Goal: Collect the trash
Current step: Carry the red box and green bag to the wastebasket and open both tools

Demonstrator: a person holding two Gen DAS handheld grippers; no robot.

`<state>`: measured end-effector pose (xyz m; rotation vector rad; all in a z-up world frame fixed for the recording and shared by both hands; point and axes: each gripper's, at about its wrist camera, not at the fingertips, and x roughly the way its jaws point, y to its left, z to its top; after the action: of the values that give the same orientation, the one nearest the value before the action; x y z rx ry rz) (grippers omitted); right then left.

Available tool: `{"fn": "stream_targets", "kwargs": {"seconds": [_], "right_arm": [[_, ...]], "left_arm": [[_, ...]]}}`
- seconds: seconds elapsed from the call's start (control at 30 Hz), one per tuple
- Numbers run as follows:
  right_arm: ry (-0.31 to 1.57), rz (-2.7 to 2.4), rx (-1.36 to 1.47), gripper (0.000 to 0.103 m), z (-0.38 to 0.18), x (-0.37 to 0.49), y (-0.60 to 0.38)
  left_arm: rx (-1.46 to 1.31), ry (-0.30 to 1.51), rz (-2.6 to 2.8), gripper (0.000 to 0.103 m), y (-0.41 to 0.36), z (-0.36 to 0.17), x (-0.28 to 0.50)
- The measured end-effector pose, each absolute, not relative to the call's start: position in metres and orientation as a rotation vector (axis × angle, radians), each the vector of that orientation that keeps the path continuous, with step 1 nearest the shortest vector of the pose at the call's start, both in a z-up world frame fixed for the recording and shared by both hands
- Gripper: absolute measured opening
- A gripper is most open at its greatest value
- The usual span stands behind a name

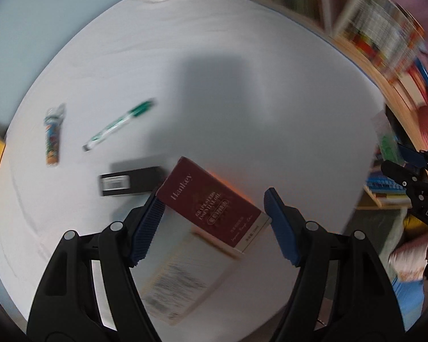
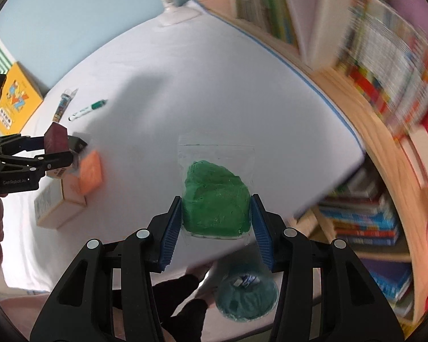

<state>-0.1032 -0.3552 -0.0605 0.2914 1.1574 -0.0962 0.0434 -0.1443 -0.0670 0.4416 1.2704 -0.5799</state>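
My left gripper (image 1: 212,209) is shut on a dark red Hankey carton (image 1: 211,202) and holds it above the white table (image 1: 242,99); it also shows at the left of the right wrist view (image 2: 55,148). My right gripper (image 2: 216,213) is shut on a clear bag of green clay (image 2: 215,196), held over the table's near edge. A teal trash bin (image 2: 246,296) with a scrap inside stands on the floor below the right gripper.
On the table lie a green marker (image 1: 118,124), a small printed tube (image 1: 52,136), a black box (image 1: 129,181), and a beige box (image 1: 182,276) with an orange face (image 2: 91,175). A yellow book (image 2: 12,99) lies far left. Bookshelves (image 2: 385,85) line the right side.
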Motion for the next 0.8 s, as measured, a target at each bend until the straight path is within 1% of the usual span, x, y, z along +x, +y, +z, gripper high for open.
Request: {"fn": "stream_targets", "kwargs": {"seconds": [0.3,0.47,0.8], "right_arm": [[1.178,-0.207,0.401,0.048,-0.072,-0.201,-0.373],[1.192,-0.256,0.464,0.048,-0.082,-0.254,-0.377],[1.230,-0.329,0.583,0.048,-0.109,-0.340,-0.381]], "left_arm": [[0.584,1.250,-0.743,0.069,-0.199,-0.074,-0.034],[0.658,1.247,-0.822,0.069,-0.217,-0.076,-0.077],[0.830,1.266,-0.962,0.069,-0.252,-0.102,-0.172]]}}
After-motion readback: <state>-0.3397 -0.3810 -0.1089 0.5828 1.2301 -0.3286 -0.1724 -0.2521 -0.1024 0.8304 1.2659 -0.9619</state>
